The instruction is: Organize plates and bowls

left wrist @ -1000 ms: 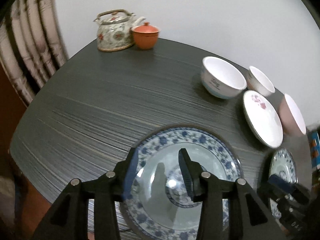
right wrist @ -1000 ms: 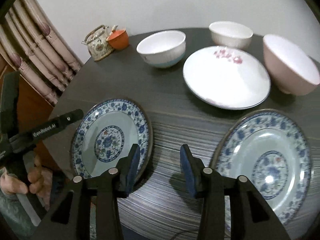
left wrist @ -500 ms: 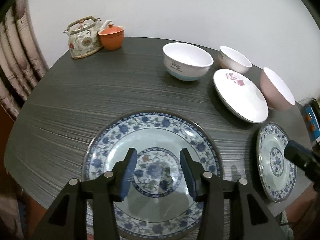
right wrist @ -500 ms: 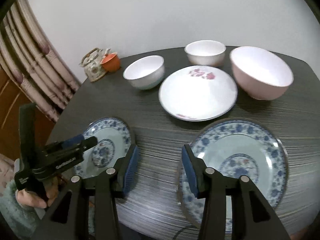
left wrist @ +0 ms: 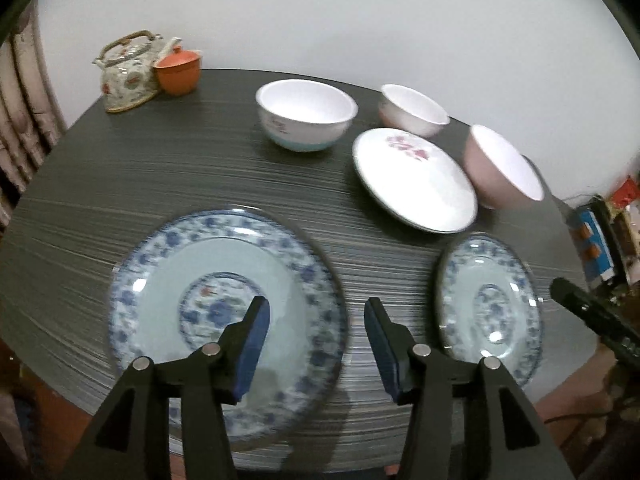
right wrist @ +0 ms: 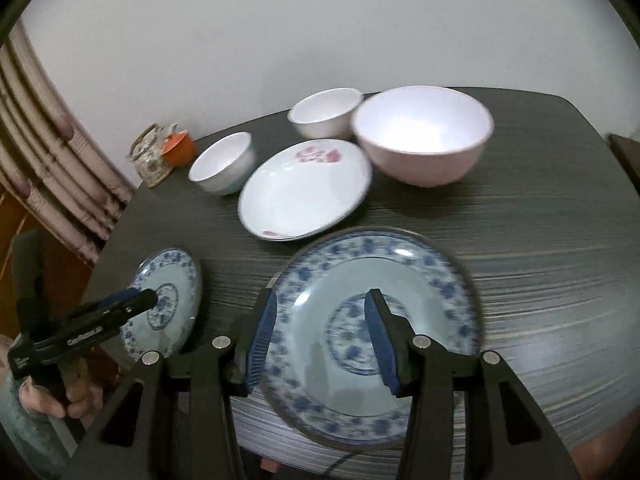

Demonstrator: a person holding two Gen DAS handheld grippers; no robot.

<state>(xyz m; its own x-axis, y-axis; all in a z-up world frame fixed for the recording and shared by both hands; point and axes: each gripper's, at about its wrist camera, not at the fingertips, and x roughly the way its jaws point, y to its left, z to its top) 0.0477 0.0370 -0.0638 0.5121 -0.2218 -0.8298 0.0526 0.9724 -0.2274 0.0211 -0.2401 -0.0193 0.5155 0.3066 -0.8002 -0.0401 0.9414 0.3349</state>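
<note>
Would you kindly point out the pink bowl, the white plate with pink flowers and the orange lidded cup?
pink bowl [right wrist: 424, 136], right wrist view, inner wall.
white plate with pink flowers [right wrist: 306, 192], right wrist view, centre.
orange lidded cup [left wrist: 178, 72], left wrist view, side.

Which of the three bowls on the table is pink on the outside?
The largest bowl, at the right end of the group beside the floral white plate. The other two bowls are smaller and white outside.

plates: two blue-patterned, one white floral – flat | bowls: three – upright, unstacked
</note>
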